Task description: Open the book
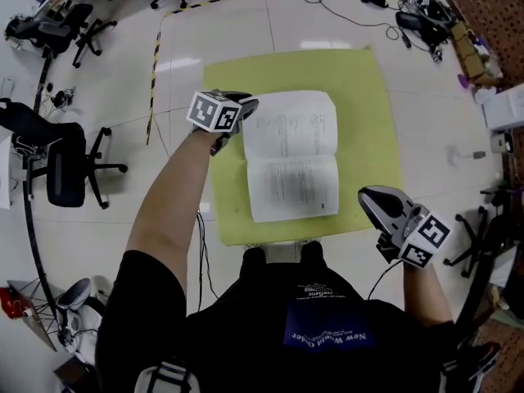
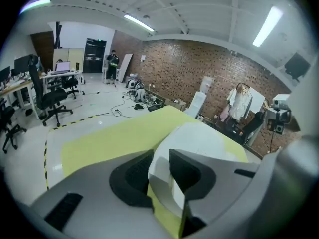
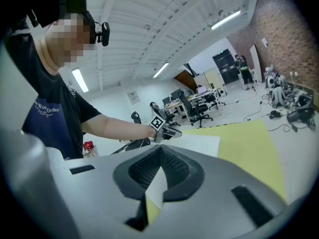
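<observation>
The book (image 1: 291, 154) lies open on a yellow-green mat (image 1: 368, 121), its white printed pages facing up and its spine running left to right. My left gripper (image 1: 241, 109) sits at the left edge of the far page. In the left gripper view a curled white page (image 2: 199, 138) fills the narrow gap in the left gripper (image 2: 159, 168), with both pads against it. My right gripper (image 1: 368, 199) hovers off the mat's near right corner, away from the book. In the right gripper view the right gripper (image 3: 160, 151) has its tips together and holds nothing.
Office chairs (image 1: 61, 158) stand on the white floor to the left. Black-and-yellow tape (image 1: 155, 56) runs along the floor beyond the mat's left side. Cables and gear (image 1: 417, 23) lie at the far right. The person's shoes (image 1: 282, 256) stand at the mat's near edge.
</observation>
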The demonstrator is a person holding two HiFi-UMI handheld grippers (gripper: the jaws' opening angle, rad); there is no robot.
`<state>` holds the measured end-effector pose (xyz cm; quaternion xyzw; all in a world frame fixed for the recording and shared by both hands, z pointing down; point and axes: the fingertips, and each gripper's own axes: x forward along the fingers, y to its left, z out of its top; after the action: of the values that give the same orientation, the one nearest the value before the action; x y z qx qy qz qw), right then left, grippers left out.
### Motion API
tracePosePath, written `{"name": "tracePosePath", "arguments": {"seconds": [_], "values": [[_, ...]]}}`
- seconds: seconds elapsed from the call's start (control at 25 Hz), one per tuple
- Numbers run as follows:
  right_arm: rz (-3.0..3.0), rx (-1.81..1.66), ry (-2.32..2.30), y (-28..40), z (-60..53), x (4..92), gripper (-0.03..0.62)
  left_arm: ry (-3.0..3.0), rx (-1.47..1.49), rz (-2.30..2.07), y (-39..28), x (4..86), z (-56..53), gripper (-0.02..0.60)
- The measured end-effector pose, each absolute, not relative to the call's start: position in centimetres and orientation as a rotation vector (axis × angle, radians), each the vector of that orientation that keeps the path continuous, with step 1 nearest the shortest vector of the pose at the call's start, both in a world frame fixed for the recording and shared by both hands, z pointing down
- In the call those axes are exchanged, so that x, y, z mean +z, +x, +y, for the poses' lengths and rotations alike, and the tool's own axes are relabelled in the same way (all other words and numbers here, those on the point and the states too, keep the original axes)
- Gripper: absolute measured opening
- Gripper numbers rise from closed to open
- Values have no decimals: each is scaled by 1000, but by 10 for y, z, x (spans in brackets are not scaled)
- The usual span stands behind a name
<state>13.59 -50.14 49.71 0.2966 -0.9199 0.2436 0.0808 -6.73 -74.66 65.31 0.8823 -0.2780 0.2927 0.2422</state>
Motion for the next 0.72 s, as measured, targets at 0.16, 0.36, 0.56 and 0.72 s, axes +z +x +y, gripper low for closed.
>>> {"name": "tracePosePath", "arguments": {"seconds": [0.16,0.36,0.56,0.72], "values": [[-2739,741,889,140,-501,506,-14,2385,681,-773,-76,673,-756,98],[-2724,766,891,142,-504,514,-14,2296,416,-942,-130,663,-782,98],[-2733,764,873,136,-512,511,-14,2355,305,-933,-144,637,-742,98],[-2766,733,861,126,-521,501,-14,2377,106,-852,-137,604,-670,97]]}}
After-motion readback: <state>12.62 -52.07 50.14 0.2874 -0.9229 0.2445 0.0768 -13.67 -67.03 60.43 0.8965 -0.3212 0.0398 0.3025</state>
